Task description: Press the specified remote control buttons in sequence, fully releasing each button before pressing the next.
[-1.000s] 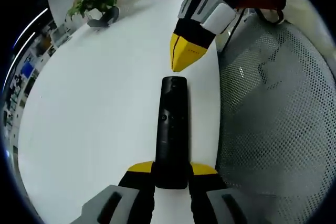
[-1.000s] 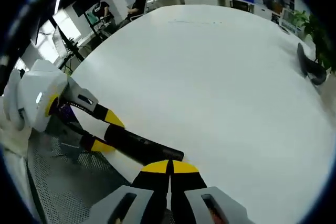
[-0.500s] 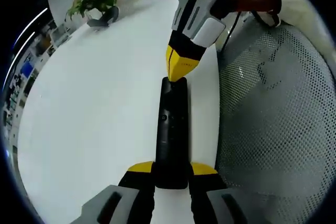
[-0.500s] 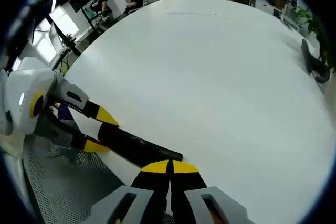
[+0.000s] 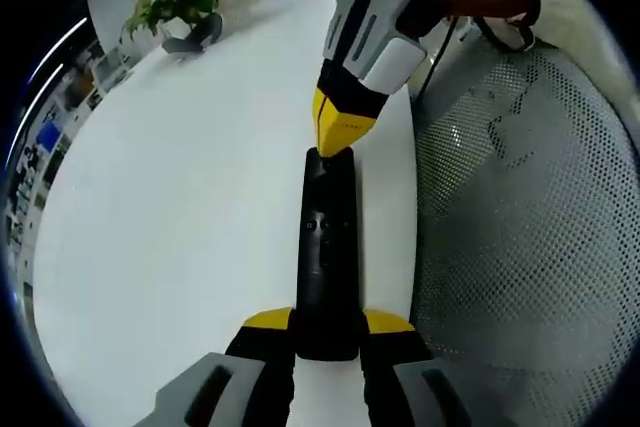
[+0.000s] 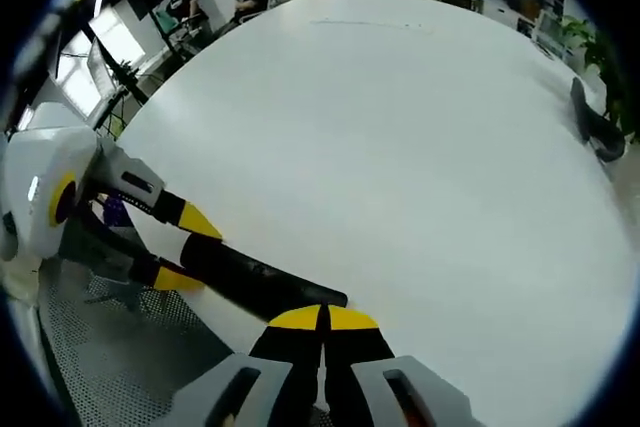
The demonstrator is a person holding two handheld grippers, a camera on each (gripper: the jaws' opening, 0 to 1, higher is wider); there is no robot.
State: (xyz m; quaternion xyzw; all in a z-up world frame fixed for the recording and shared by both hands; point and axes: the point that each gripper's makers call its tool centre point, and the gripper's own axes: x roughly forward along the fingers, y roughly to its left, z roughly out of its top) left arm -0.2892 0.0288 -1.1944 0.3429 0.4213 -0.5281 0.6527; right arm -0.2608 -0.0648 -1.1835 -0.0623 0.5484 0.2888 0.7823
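Black and shiny, the remote control (image 5: 327, 247) is lying straight ahead of your left gripper (image 5: 327, 332) in the left gripper view. You are squeezing its near end between the two yellow-tipped jaws. The right gripper (image 5: 343, 127) is coming in from the far side, and its closed yellow tip is touching the far end of the remote. The white table (image 5: 180, 207) is under it all, and a mesh chair (image 5: 520, 237) is on the right.

In the right gripper view, your right gripper (image 6: 322, 322) is pinched tight with nothing inside it. The remote control (image 6: 255, 275) is just in front of the tip, and the left gripper (image 6: 170, 242) is holding its other end.

The remote looks light, hard and a bit slippery. Holding it by the bare end looks best, with the buttons left free.
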